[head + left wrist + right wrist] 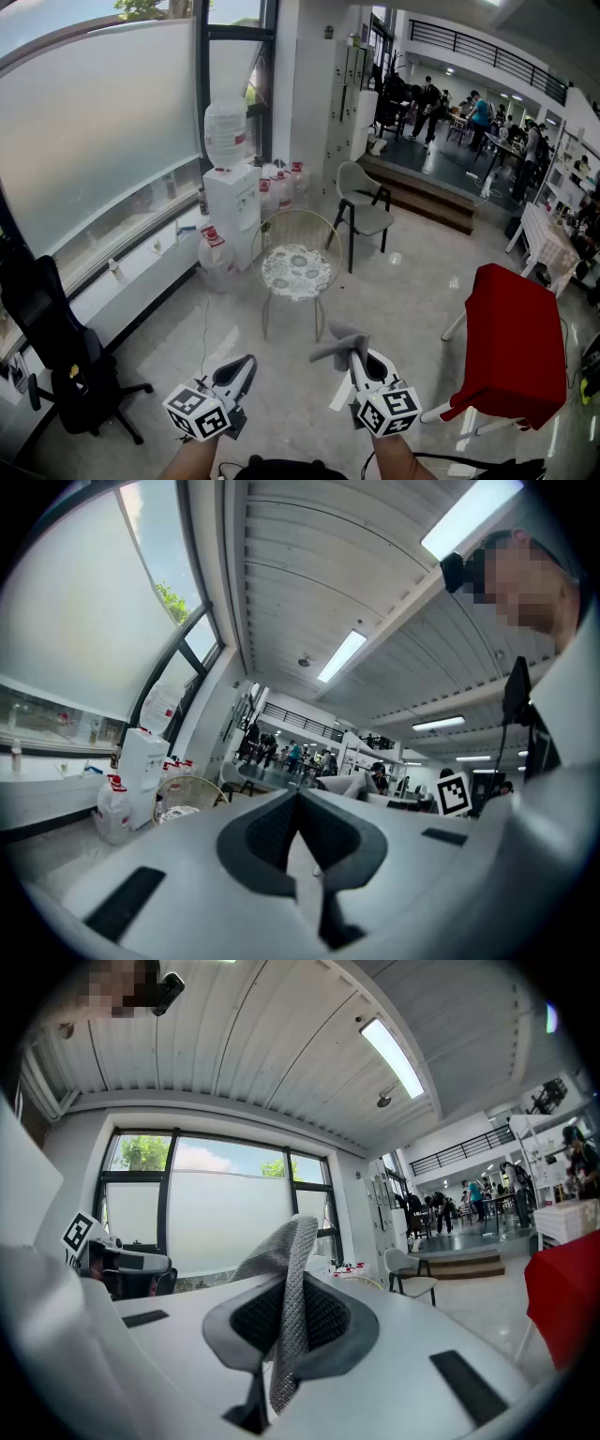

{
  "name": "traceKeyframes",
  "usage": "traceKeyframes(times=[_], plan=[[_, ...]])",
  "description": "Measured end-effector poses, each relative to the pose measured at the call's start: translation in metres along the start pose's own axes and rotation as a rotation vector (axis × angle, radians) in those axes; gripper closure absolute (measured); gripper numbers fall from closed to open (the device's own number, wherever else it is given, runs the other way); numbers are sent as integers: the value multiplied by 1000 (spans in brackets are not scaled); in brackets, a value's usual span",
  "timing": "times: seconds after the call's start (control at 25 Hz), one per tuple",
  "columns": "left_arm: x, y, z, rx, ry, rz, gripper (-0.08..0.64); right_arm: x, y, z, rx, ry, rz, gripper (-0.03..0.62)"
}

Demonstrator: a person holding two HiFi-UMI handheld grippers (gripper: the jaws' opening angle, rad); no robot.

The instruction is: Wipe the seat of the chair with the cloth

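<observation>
The chair (296, 270) has a thin gold wire frame and a round patterned seat. It stands on the floor ahead of me, a little left of centre. In the left gripper view the chair (183, 797) is small, at the lower left. My right gripper (354, 351) is shut on a grey cloth (337, 344), held up in the air short of the chair. The cloth (283, 1255) sticks up from between the jaws of the right gripper (286, 1309). My left gripper (246, 366) is beside it, jaws together and holding nothing (300, 803).
A water dispenser (232, 187) and spare bottles (216, 258) stand left of the chair by the window. A grey chair (364, 211) is behind it. A red-covered piece of furniture (511, 347) is at the right, a black office chair (56, 347) at the left. People are far back.
</observation>
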State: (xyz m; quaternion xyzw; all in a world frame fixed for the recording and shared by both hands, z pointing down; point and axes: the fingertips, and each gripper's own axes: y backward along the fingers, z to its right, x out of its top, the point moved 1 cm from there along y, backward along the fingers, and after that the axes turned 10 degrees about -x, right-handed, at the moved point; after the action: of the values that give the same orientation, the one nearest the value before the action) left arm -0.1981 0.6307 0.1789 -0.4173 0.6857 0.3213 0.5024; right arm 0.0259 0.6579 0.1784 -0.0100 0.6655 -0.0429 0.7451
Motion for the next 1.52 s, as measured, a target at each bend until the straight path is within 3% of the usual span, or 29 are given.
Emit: traceKeyframes(times=[0.28,0.52,1.0,1.52], plan=[[4,-7,2,24,-131,-17,554,3,0,1,-19,12,6,566],[9,-5,0,59,-185,-14,554,3,1,-3,-34,15,1,567],[10,16,-20,87,-178,-5,554,-3,-10,-33,-17,-14,2,566],[12,48,-60,15,-167,-24,554,-9,-27,-80,-79,-9,24,566]])
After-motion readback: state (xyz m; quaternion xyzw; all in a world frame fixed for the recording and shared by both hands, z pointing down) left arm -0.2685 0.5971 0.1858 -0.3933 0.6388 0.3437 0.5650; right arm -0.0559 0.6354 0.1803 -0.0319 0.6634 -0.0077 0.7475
